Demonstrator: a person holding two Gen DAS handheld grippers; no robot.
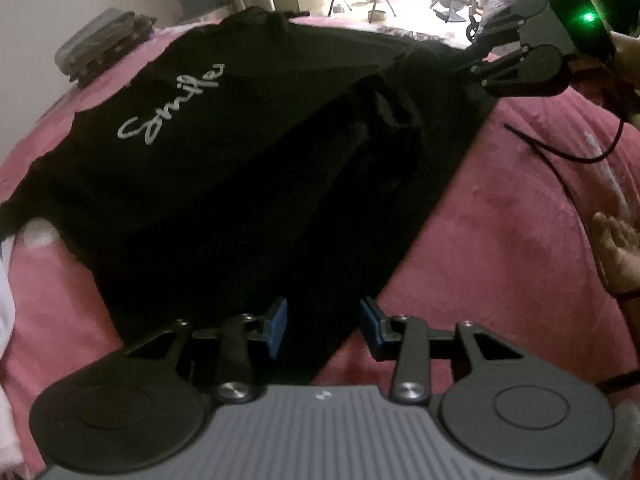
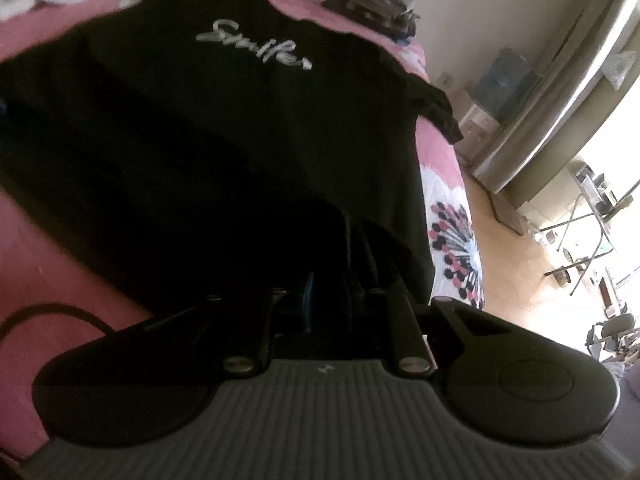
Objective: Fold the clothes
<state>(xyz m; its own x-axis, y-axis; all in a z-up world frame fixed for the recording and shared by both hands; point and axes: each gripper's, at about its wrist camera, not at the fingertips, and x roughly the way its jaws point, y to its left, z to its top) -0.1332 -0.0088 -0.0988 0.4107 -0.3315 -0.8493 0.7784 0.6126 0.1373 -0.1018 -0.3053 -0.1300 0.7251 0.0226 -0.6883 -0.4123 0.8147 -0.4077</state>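
A black T-shirt (image 1: 224, 168) with white script lettering lies spread on a pink bed cover (image 1: 500, 248). My left gripper (image 1: 323, 326) is open at the shirt's near edge. Its blue pads (image 1: 277, 326) stand apart, and the black cloth lies between them, unpinched. My right gripper (image 1: 473, 70) is at the shirt's far right corner in the left wrist view. In the right wrist view the right gripper (image 2: 346, 296) is shut on the T-shirt (image 2: 224, 128), and pleats of gathered cloth run into its narrow gap.
A stack of folded clothes (image 1: 104, 46) sits at the bed's far corner, also seen in the right wrist view (image 2: 372, 0). White cloth (image 1: 8, 288) lies at the left edge. A person's hand (image 1: 616, 248) and a black cable (image 1: 560, 168) are at right. The bed's floral edge (image 2: 452, 240) drops to the wooden floor (image 2: 516, 280).
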